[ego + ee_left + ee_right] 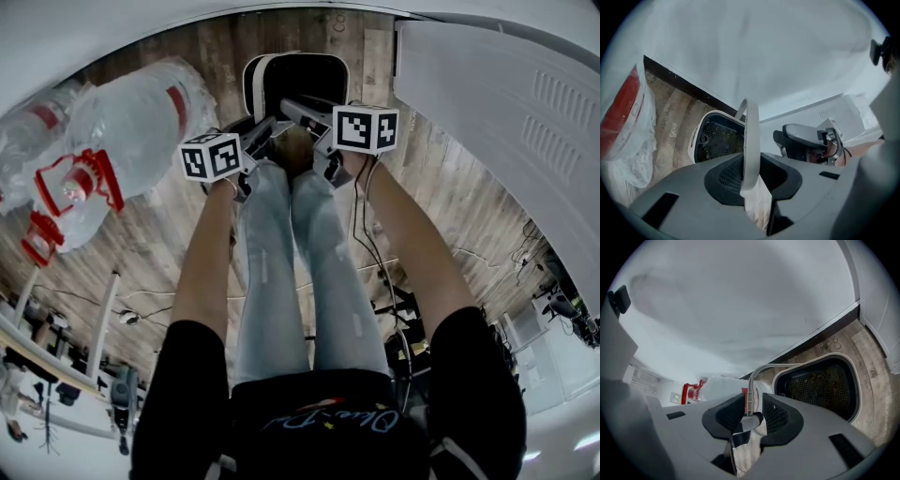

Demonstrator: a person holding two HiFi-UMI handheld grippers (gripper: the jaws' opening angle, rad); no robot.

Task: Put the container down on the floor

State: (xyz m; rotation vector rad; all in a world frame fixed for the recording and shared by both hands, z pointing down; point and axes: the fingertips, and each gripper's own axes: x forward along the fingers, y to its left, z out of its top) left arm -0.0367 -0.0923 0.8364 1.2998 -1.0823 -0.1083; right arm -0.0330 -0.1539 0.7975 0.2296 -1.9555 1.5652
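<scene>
Container [251, 84], a white basket with dark mesh inside, sits on the wooden floor [441, 216] close to the white wall [740, 296], just ahead of the person's legs [281, 272] and near a wrapped pack of red-capped bottles [131, 122]. Its thin handle [751, 140] stands up between the jaws of both the left gripper [752, 177] and the right gripper [751, 417]. Both pairs of jaws are spread wide around the handle without clamping it.

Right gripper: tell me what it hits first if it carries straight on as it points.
The handle of the container, already between the right gripper's open jaws. Beyond that probably the wood floor; depth is unclear.
</scene>
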